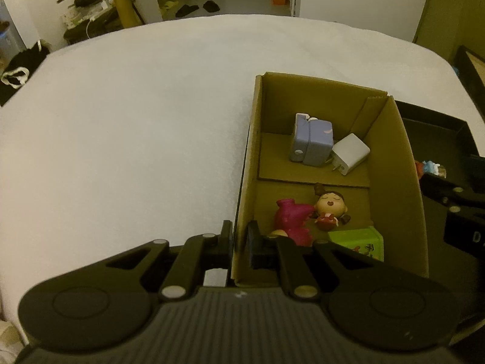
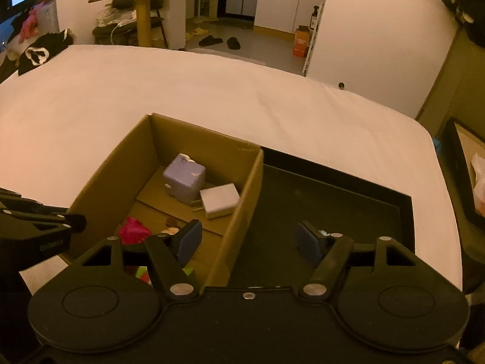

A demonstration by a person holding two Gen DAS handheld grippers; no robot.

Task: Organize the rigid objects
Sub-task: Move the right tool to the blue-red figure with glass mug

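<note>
A cardboard box (image 1: 394, 163) stands open on a white bed. It holds a purple cube (image 1: 312, 141), a white charger (image 1: 350, 153), a small doll (image 1: 329, 207), a magenta toy (image 1: 292, 218) and a green box (image 1: 360, 239). My left gripper (image 1: 239, 227) is shut on the box's near left wall, one finger on either side of it. My right gripper (image 2: 248, 236) is open above the box's right wall (image 2: 242, 212), its left finger over the box and its right finger over a black tray (image 2: 333, 188). Nothing sits between its pads. A small colourful figure (image 1: 430, 168) lies in the tray.
The white bed (image 2: 182, 91) stretches wide to the left and behind the box. A dark framed item (image 2: 466, 163) lies off the bed's right edge. Beyond the bed are a yellow table (image 2: 142, 6), slippers on the floor and an orange box (image 2: 300, 42).
</note>
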